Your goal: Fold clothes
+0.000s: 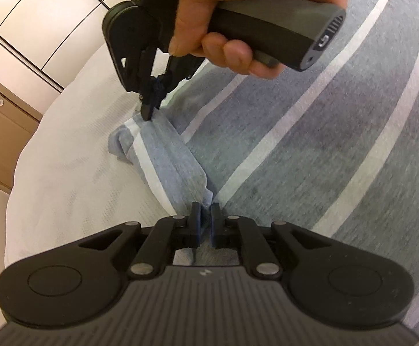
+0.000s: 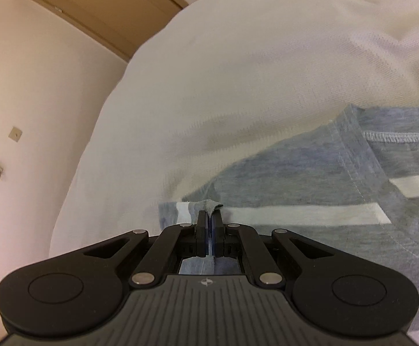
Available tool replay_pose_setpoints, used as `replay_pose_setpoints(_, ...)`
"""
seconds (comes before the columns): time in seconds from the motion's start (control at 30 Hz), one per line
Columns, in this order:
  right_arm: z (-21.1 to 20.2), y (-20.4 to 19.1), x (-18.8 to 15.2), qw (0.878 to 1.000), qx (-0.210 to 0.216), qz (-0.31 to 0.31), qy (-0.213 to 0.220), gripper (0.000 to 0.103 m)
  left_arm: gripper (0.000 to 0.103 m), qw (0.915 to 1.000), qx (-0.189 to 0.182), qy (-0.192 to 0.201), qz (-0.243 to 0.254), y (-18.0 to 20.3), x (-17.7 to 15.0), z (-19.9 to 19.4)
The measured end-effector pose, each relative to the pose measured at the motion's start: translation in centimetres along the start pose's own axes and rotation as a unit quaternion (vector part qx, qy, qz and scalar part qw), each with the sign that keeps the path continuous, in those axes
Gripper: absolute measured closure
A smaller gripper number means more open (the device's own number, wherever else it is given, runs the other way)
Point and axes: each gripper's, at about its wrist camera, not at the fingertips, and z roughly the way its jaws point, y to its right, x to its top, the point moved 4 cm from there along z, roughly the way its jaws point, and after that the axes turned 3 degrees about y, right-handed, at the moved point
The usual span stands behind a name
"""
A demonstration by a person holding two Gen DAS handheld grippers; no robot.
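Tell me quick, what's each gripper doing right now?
Left gripper: shut on the shirt's folded edge.
Right gripper: shut on the shirt's sleeve.

The shirt (image 1: 310, 132) is showing as soft heathered blue-grey knit cloth with matt white stripes, its hem stitching (image 2: 402, 137) standing out as raised thread. The bed (image 1: 74, 173) sheet is looking like white woven cloth, finely textured and matt. The left tongs (image 1: 205, 216) are presenting matt black plastic arms with dull silver metal pins, and a ribbed grey plastic body behind. The right tongs (image 1: 149, 112) are showing the same matt black plastic, with a smooth grey handle. The door (image 2: 100, 8) is appearing as smooth brown wood with a metal handle.
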Motion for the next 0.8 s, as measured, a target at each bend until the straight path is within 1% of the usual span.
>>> replay_pose_setpoints(0.03,0.7,-0.3,0.0,1.0,0.0,-0.001,-0.001,0.099,0.097,1.0,-0.002,0.0,0.0,0.0,0.0,0.0)
replay_pose_setpoints(0.07,1.3,-0.5,0.0,1.0,0.0,-0.001,-0.002,0.094,0.097,1.0,-0.003,0.0,0.001,0.0,-0.1,0.0)
replay_pose_setpoints(0.13,0.7,0.7,0.3,1.0,-0.012,0.001,-0.003,0.089,0.097,1.0,-0.008,0.0,0.0,0.2,-0.1,-0.1)
replay_pose_setpoints(0.17,0.6,0.5,0.7,1.0,-0.018,-0.001,0.008,0.086,0.097,0.9999,-0.011,0.0,0.0,0.3,-0.1,-0.1)
replay_pose_setpoints(0.23,0.4,-1.3,1.2,0.998,-0.038,-0.028,0.036,0.086,0.097,0.9999,-0.013,0.0,-0.002,0.0,-0.1,0.3)
replay_pose_setpoints(0.27,-0.1,-2.3,1.5,0.997,-0.04,-0.052,0.047,0.086,0.097,0.9999,-0.013,0.0,-0.003,0.0,-0.1,0.5)
replay_pose_setpoints(0.33,-0.1,-4.5,1.6,0.993,-0.028,-0.104,0.044,0.085,0.097,0.9999,-0.014,0.001,-0.004,0.0,-0.2,0.5)
replay_pose_setpoints(0.37,0.3,-5.8,1.5,0.99,-0.022,-0.138,0.032,0.078,0.097,0.9999,-0.014,0.002,-0.005,0.0,-0.2,0.5)
replay_pose_setpoints(0.4,1.1,-7.1,1.2,0.984,-0.015,-0.179,0.015,0.065,0.097,0.9999,-0.013,0.002,-0.006,0.0,-0.1,0.5)
replay_pose_setpoints(0.43,1.9,-8.4,1.0,0.975,-0.009,-0.22,-0.002,0.059,0.097,0.9999,-0.013,0.003,-0.006,0.0,-0.2,0.5)
replay_pose_setpoints(0.47,2.8,-9.5,0.8,0.966,-0.005,-0.258,-0.019,0.057,0.097,0.9999,-0.013,0.004,-0.007,0.0,-0.2,0.5)
replay_pose_setpoints(0.53,4.8,-11.4,0.5,0.944,0.0,-0.324,-0.057,0.057,0.097,0.9999,-0.013,0.005,-0.009,0.0,-0.4,0.5)
replay_pose_setpoints(0.57,5.3,-12.0,0.4,0.936,-0.001,-0.345,-0.072,0.057,0.098,0.9999,-0.012,0.006,-0.011,0.0,-0.4,0.5)
replay_pose_setpoints(0.63,7.0,-13.3,0.6,0.915,-0.012,-0.391,-0.096,0.058,0.098,0.9998,-0.011,0.007,-0.013,0.1,-0.5,0.5)
replay_pose_setpoints(0.67,7.8,-13.8,0.7,0.907,-0.019,-0.406,-0.107,0.058,0.098,0.9998,-0.011,0.007,-0.014,0.2,-0.6,0.4)
replay_pose_setpoints(0.73,9.5,-14.2,1.2,0.898,-0.043,-0.415,-0.138,0.058,0.098,0.9997,-0.011,0.008,-0.019,0.1,-0.7,0.4)
replay_pose_setpoints(0.77,10.3,-14.1,1.5,0.895,-0.058,-0.413,-0.154,0.067,0.098,0.9997,-0.011,0.008,-0.021,0.1,-0.7,0.4)
replay_pose_setpoints(0.8,10.5,-14.0,1.6,0.9,-0.056,-0.402,-0.158,0.1,0.098,0.9997,-0.011,0.009,-0.022,0.2,-0.7,0.5)
